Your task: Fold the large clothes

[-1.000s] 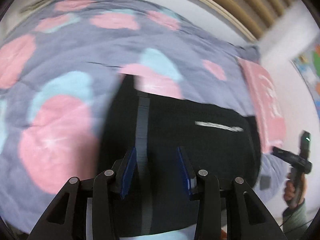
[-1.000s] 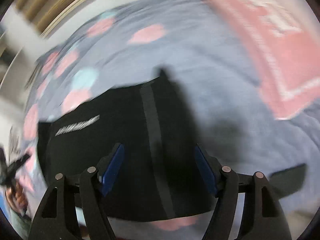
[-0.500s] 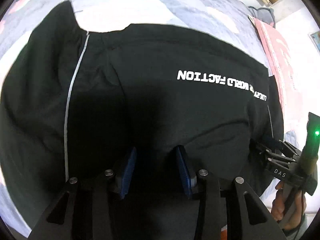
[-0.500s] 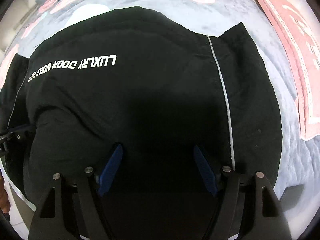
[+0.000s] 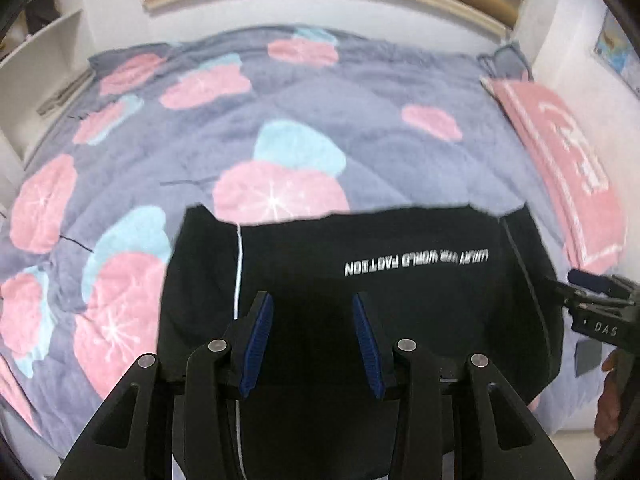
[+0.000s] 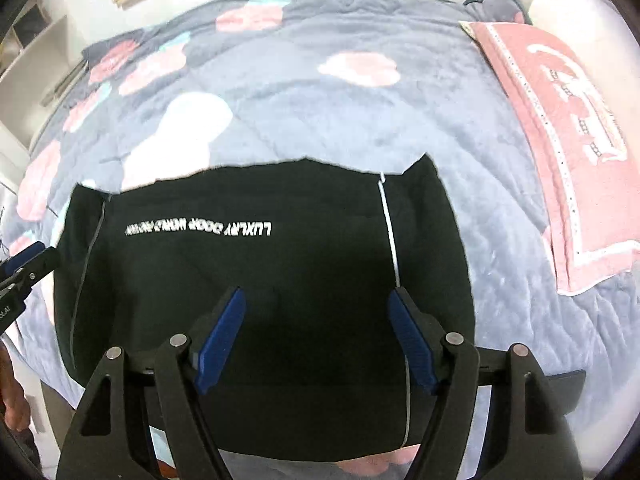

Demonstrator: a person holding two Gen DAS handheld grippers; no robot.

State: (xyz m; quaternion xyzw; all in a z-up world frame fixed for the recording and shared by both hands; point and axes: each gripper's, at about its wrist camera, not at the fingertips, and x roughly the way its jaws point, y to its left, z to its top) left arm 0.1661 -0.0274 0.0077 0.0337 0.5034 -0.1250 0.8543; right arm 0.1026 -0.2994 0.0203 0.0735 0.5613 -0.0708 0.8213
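On bed near edge, black garment point(image 5: 400, 300) lay folded on floral quilt point(image 5: 280, 120) (white lettering upside down in both views). Left hand-held gripper point(image 5: 313, 340) hovered above garment, jaws moderately apart, gripping nothing. Right hand-held gripper point(image 6: 316, 340) likewise above garment, jaws wide, nothing between. Pink towel point(image 6: 560, 140) lay at quilt's right side.

Black garment point(image 5: 400, 300) lying folded flat on the near part of the bed.

It is black with a line of white letters, seen upside down, and thin light stripes near its left and right sides; its far edge is almost straight, with small raised corners.
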